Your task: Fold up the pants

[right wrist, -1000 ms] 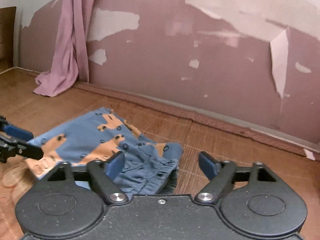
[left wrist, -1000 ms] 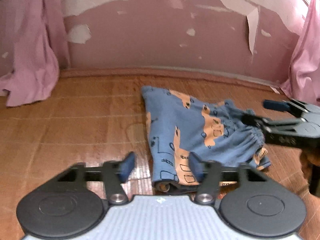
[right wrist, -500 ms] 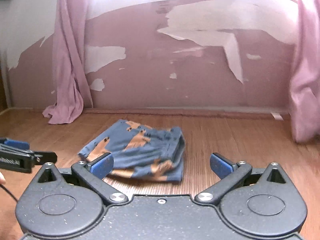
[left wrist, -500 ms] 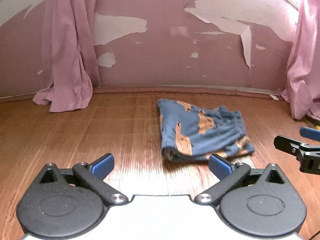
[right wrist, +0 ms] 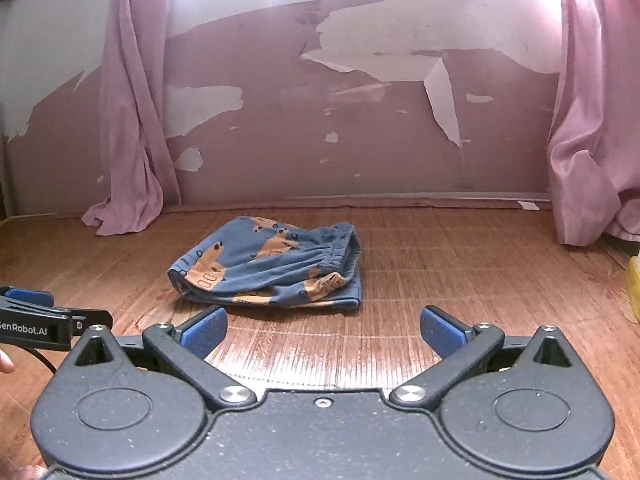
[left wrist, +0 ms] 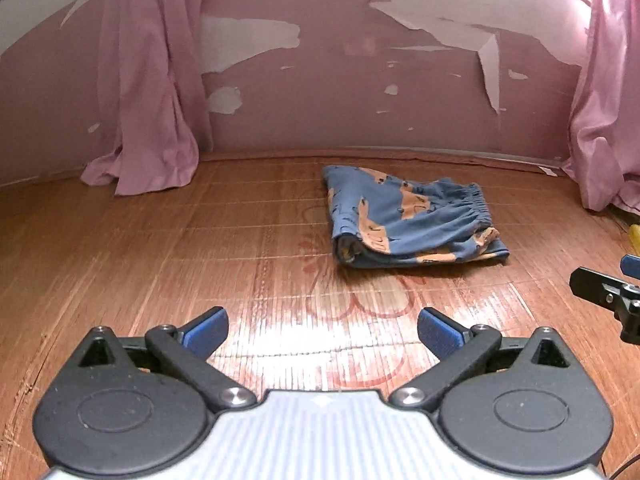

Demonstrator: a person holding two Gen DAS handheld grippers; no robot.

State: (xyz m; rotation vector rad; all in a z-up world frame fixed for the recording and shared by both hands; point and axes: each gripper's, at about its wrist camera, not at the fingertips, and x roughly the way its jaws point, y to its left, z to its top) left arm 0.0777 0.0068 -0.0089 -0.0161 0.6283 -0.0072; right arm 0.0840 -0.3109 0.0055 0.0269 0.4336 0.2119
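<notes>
Blue pants with an orange print point(left wrist: 408, 220) point(right wrist: 272, 270) lie folded in a compact stack on the wooden floor, the elastic waistband to the right. My left gripper point(left wrist: 322, 330) stands open and empty, well back from the pants. My right gripper point(right wrist: 324, 330) is open and empty too, a short way in front of the stack. Each gripper shows at the edge of the other's view: the right gripper point(left wrist: 608, 292) at the right edge of the left wrist view, the left gripper point(right wrist: 40, 320) at the left edge of the right wrist view. Neither touches the pants.
A pink wall with peeling paint point(right wrist: 360, 120) runs behind the pants. Pink curtains hang at the left point(left wrist: 148, 92) and the right point(right wrist: 592, 120), pooling on the wooden floor point(left wrist: 200, 260). A yellow object point(right wrist: 634, 288) sits at the far right edge.
Both grippers let go of the pants and pulled back and up from them. The left jaws have spread wider. The folded pants stay on the floor.
</notes>
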